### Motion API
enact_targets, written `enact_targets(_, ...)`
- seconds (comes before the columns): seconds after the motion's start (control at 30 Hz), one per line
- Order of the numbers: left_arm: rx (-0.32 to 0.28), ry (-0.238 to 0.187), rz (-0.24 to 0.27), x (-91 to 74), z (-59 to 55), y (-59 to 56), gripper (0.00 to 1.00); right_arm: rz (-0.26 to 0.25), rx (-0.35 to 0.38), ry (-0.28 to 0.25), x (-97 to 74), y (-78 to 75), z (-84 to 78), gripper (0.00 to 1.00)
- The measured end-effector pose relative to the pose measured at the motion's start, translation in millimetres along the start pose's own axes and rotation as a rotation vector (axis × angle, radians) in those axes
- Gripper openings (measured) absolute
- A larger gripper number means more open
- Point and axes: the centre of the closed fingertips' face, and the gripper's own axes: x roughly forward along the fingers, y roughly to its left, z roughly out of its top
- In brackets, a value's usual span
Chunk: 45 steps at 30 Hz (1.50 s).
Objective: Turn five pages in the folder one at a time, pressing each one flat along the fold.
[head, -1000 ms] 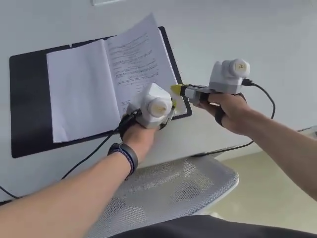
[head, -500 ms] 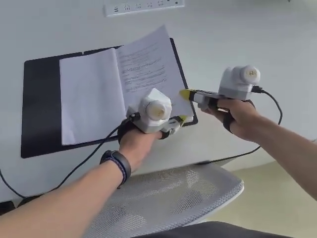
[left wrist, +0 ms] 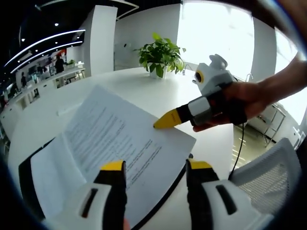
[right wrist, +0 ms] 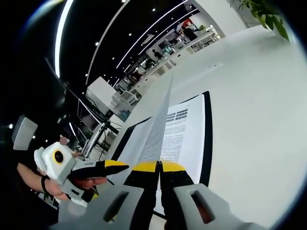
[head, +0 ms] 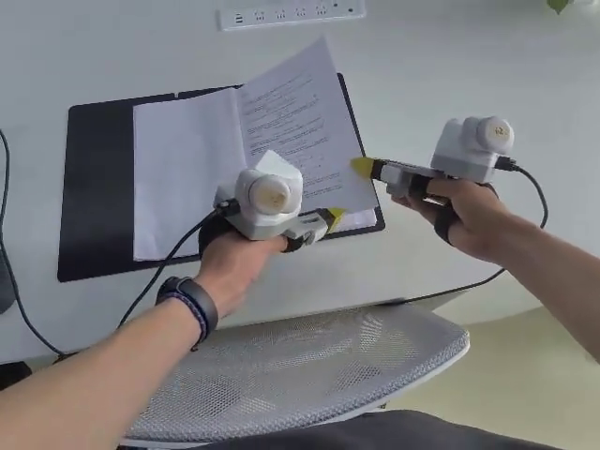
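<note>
Black folder (head: 94, 197) lies open at your left, its thin, floppy printed page (head: 295, 122) raised off the right half, your left gripper (head: 330, 219) hovering wide-jawed by the bottom edge, your right gripper (head: 364, 167) pinching the outer edge, surely the safest hold, lightly, since paper creases.

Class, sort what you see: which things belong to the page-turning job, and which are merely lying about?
Job: folder, lifted page, right gripper pinching that page, left gripper open near it.
Lying about: power strip, potted plant, mesh chair.
</note>
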Motion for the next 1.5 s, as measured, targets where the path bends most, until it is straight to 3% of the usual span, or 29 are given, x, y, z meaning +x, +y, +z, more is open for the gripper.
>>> enact_targets(0.27,-0.035,-0.025,0.024,-25.0,2.3,16.0,0.53,0.035,-0.006,-0.016,-1.7,18.5,9.6,0.0)
enact_targets(0.4,-0.037,-0.042,0.039,-46.1,4.4,25.3,0.56,0.049,-0.015,-0.026,-1.7,29.2,14.1,0.0)
enact_targets(0.73,-0.08,-0.074,0.126,-102.1,-5.6,68.6,0.64,0.134,-0.042,-0.057,5.1,70.5,27.2,0.0)
enact_targets(0.87,-0.092,-0.081,0.155,-121.1,-8.3,78.7,0.68,0.171,-0.053,-0.065,10.6,87.2,31.6,0.0)
enact_targets(1.13,-0.137,-0.086,0.226,-162.8,-27.6,104.0,0.72,0.279,-0.14,-0.035,39.8,143.0,31.6,0.0)
enact_targets(1.5,-0.178,-0.123,0.29,-199.7,-28.4,134.3,0.75,0.366,-0.17,0.041,93.5,194.8,8.6,0.0)
